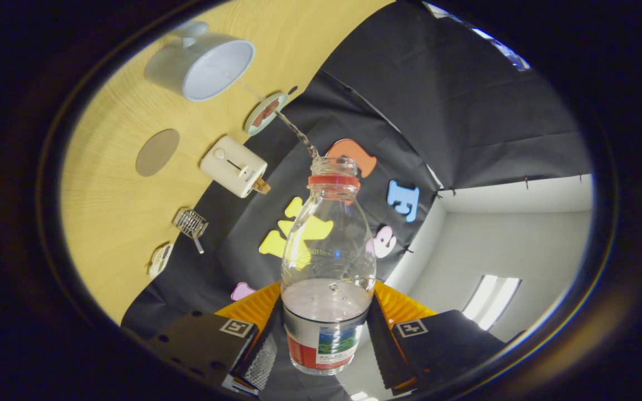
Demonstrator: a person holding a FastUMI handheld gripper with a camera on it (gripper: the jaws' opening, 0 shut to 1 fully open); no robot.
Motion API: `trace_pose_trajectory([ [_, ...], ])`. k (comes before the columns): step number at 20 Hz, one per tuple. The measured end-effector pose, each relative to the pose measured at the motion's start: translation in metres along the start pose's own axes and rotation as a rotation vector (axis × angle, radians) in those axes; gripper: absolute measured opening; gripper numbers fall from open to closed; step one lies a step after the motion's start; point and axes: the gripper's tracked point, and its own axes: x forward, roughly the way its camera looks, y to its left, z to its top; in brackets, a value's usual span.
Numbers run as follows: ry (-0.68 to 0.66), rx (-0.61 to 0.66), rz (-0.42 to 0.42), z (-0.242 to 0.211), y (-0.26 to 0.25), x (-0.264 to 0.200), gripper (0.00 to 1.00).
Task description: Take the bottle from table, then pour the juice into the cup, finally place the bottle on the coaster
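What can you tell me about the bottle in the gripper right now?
The bottle is clear plastic, uncapped, with a red neck ring and a printed label near its base. The gripper is shut on its lower body, both fingers pressing. It is tipped, with clear liquid pooled inside and a thin stream leaving its mouth.

A staged recording booth dressed up as a kitchen corner.

A pale wood-grain surface (109, 211) is set against a wall of black cloth (443, 111) pinned up in panels, with plain white room walls and a bright ceiling light panel (491, 301) showing past the cloth's edge. On the surface lie household props: a white cup (204, 61), a small white toaster (233, 166), a round brown coaster (157, 152), a little wire rack (190, 223) and a round coloured disc (266, 113). The mix of kitchen items on a bare top with a draped backdrop reads as a mock home set inside a lab room, not a lived-in kitchen.
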Motion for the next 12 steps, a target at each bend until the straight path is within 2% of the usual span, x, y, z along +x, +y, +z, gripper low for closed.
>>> trace_pose_trajectory([
  [7,-0.014,-0.034,-0.015,0.004,-0.014,0.006,0.78],
  [12,0.0,0.01,-0.001,0.003,-0.009,0.008,0.78],
])
